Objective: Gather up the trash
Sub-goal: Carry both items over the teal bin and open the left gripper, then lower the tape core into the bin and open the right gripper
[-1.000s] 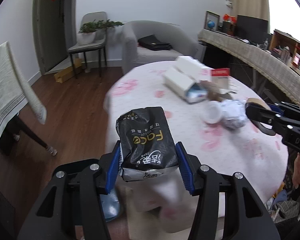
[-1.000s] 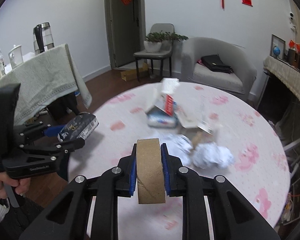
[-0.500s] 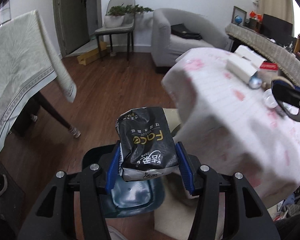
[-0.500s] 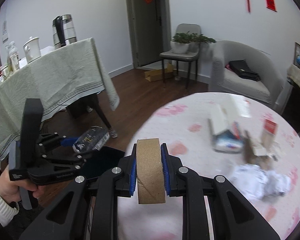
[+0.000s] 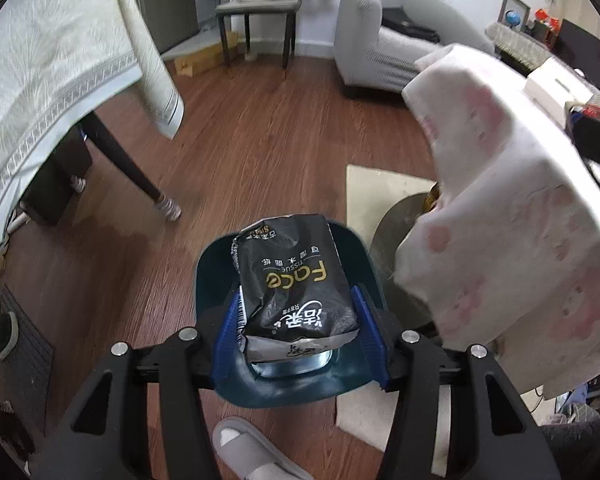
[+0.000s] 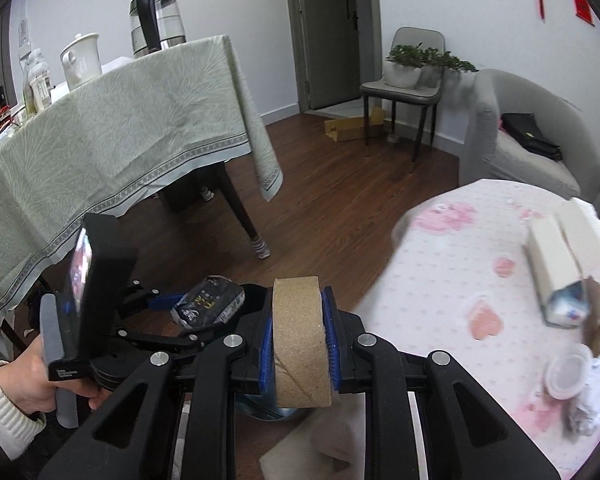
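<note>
Since the earlier frames your left gripper (image 5: 300, 324) has swung off the round table with the pink-flowered white cloth (image 5: 500, 216) and now looks steeply down onto the dark teal plastic bin (image 5: 216, 264) on the wooden floor; your right gripper (image 6: 298, 340) has followed, the table sliding to the right of its view. The left jaws are clamped on the black crumpled tissue packet with gold lettering (image 5: 296, 284), its long axis running forward along the fingers, and in the left wrist view the packet sits over the bin's mouth. The right jaws are pinched on the brown cardboard tape core (image 6: 300, 340), held on edge between the blue pads (the bin shows only as a dark sliver behind it, so its alignment cannot be confirmed). In my judgement the left hand is the nearer and better placed; release there first, then bring the right across. On the table a crumpled white paper ball (image 6: 592, 396), a small white lid (image 6: 568, 372) and an opened white carton (image 6: 564, 264) remain uncollected.
</note>
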`<action>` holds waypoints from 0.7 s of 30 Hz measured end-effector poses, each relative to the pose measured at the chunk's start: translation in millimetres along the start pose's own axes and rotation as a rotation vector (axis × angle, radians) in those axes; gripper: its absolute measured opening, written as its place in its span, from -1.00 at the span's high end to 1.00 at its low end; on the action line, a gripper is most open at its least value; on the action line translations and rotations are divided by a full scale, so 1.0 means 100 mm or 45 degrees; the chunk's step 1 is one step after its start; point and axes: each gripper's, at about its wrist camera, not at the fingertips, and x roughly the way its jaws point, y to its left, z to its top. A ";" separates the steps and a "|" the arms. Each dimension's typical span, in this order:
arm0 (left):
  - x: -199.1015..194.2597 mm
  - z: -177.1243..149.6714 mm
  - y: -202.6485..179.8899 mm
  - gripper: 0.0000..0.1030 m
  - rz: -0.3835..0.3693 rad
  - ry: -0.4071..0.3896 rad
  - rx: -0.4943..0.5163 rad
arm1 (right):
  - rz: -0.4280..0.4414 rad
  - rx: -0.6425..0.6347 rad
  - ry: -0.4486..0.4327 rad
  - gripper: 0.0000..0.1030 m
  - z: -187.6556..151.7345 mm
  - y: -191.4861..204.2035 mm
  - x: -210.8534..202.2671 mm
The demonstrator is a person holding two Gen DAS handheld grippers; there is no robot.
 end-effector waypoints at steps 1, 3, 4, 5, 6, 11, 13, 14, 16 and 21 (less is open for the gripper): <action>0.04 -0.02 0.03 -0.12 0.002 0.021 -0.002 | 0.006 -0.002 0.005 0.58 0.00 0.02 0.03; 0.09 -0.07 0.07 -0.14 0.001 0.043 -0.011 | 0.020 -0.014 0.028 0.58 0.01 0.10 0.12; 0.13 -0.09 0.10 -0.15 -0.003 0.061 -0.015 | 0.025 -0.020 0.039 0.58 0.01 0.13 0.16; 0.15 -0.09 0.14 -0.16 -0.004 0.068 -0.020 | 0.029 -0.024 0.051 0.58 0.01 0.15 0.21; 0.16 -0.09 0.16 -0.16 -0.006 0.073 -0.024 | 0.033 -0.029 0.066 0.58 0.01 0.19 0.27; 0.16 -0.13 0.26 -0.29 -0.014 0.073 -0.027 | 0.046 -0.041 0.111 0.58 0.00 0.29 0.44; 0.12 -0.12 0.28 -0.29 -0.024 0.058 -0.030 | 0.044 -0.043 0.133 0.58 -0.01 0.31 0.52; 0.10 -0.11 0.30 -0.29 -0.025 0.044 -0.029 | 0.043 -0.041 0.143 0.58 -0.02 0.31 0.55; 0.02 -0.10 0.34 -0.28 -0.026 0.009 -0.040 | 0.043 -0.035 0.171 0.58 -0.06 0.32 0.63; -0.16 -0.05 0.42 -0.20 -0.050 -0.065 -0.079 | 0.042 -0.032 0.237 0.58 -0.13 0.38 0.86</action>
